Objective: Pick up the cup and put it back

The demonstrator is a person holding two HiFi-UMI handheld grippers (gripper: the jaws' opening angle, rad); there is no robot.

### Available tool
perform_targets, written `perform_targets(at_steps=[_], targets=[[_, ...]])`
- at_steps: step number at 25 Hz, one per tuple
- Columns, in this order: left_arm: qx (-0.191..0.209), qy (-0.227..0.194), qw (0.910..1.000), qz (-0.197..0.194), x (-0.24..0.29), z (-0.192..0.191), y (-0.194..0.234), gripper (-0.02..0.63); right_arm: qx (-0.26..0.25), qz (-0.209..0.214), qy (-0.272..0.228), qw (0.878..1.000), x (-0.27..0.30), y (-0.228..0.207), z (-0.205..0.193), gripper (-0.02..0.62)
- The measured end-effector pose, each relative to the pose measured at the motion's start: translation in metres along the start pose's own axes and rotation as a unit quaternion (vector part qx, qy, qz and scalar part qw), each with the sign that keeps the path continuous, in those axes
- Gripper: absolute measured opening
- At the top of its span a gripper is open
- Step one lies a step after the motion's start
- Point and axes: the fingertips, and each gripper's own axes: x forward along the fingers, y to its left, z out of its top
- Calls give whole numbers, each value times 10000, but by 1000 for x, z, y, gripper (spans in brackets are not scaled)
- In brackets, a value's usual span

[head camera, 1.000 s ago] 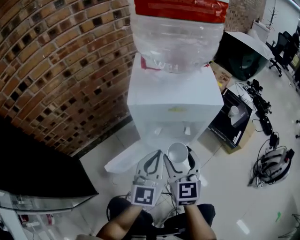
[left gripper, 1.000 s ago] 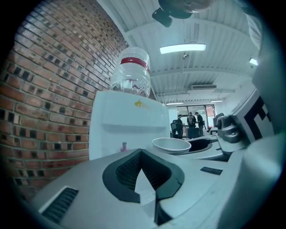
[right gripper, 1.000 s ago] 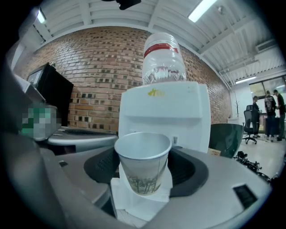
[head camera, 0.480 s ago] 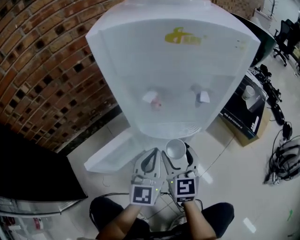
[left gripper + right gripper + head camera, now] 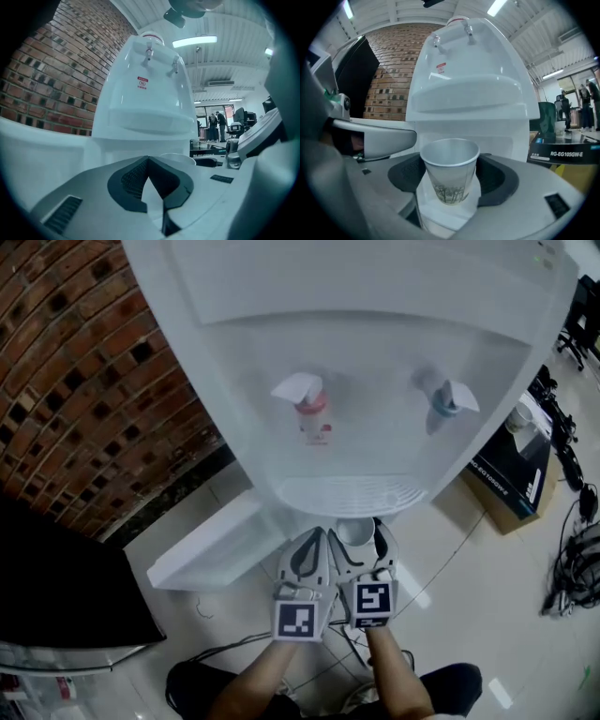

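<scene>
The right gripper point(image 5: 451, 190) clamped the paper cup point(image 5: 450, 164) at lower centre, before the water dispenser point(image 5: 468, 84); the left gripper point(image 5: 149, 171) was closed, empty. Raising the cup could knock its rim against the drip tray point(image 5: 349, 495)

Ceiling tube point(image 5: 194, 41) is lighting things brightly, glaring off white dispenser point(image 5: 356, 381); fisheye is bending edges, corners vignetting black.

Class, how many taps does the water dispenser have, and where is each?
2. Red tap at the left of the dispenser front, blue tap at the right; none looks hidden.
</scene>
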Motion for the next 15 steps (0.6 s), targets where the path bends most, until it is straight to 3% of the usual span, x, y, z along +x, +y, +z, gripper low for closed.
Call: perform_targets(at_steps=[4, 11, 15], targets=[[11, 138, 9999, -23, 8, -26, 2, 0, -149, 85, 99, 9998, 23, -7, -39, 337], [34, 359, 9992, -183, 14, -63, -4, 0, 52, 123, 279, 9995, 72, -21, -108, 339], [220, 471, 9980, -364, 9, -77, -8, 0, -19, 112, 297, 9995, 101, -29, -134, 341]])
